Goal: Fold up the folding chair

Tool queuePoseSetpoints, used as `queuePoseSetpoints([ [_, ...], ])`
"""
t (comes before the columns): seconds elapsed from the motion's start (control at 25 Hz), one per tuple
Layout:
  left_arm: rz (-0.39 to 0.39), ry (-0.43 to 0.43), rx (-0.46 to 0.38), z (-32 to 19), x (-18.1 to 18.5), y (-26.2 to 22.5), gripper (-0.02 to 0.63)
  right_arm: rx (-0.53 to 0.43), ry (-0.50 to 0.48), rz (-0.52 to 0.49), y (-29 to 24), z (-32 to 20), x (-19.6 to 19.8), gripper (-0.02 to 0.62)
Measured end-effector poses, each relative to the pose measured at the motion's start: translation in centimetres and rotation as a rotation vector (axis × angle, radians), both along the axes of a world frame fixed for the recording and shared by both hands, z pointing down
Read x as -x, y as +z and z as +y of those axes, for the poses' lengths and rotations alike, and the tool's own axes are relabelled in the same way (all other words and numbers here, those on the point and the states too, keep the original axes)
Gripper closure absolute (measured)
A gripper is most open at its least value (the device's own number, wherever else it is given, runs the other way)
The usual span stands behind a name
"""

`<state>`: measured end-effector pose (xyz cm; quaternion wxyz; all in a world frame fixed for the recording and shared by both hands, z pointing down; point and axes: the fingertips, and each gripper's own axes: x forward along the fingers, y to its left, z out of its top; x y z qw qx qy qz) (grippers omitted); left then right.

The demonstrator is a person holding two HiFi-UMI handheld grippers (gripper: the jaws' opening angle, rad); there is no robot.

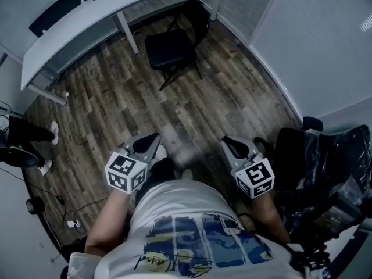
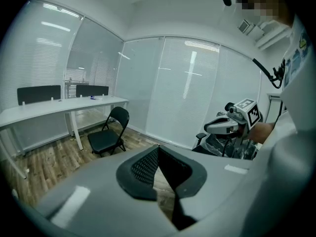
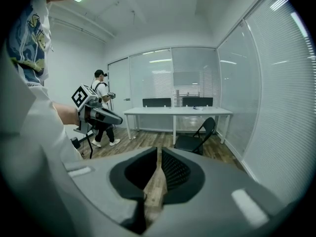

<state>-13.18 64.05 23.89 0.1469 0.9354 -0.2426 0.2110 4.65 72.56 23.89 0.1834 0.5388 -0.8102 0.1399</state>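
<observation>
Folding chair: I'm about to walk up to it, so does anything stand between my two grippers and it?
Nothing visible does. Only bare wood floor lies between the left gripper, the right gripper and the folding chair; the white table stands beyond it, the office chair off to the right.

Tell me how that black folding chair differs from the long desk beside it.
The folding chair is black; the desk is white. The chair is small and low; the desk is long and taller. The chair's legs cross; the desk's stand straight. Both stand on the wood floor.
</observation>
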Motion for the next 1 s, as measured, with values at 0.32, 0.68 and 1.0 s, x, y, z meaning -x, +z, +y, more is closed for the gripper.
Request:
queuePoseSetpoints([
  [0.32,0.009,0.01,0.036,-3.7,-0.9,1.1,0.6,0.011,0.037,-0.006,0.3,-3.4,-0.9,0.552],
  [0.68,0.038,0.046,0.041,-12.1,-3.1,1.0,0.599,0.042,0.035,0.017,-0.1,-11.7,-1.5,0.547],
  [1.0,0.04,0.031,0.047,-19.4,-2.0,1.7,0.6,0.046,0.056,0.026,-0.3,-19.2,-1.3,0.546],
])
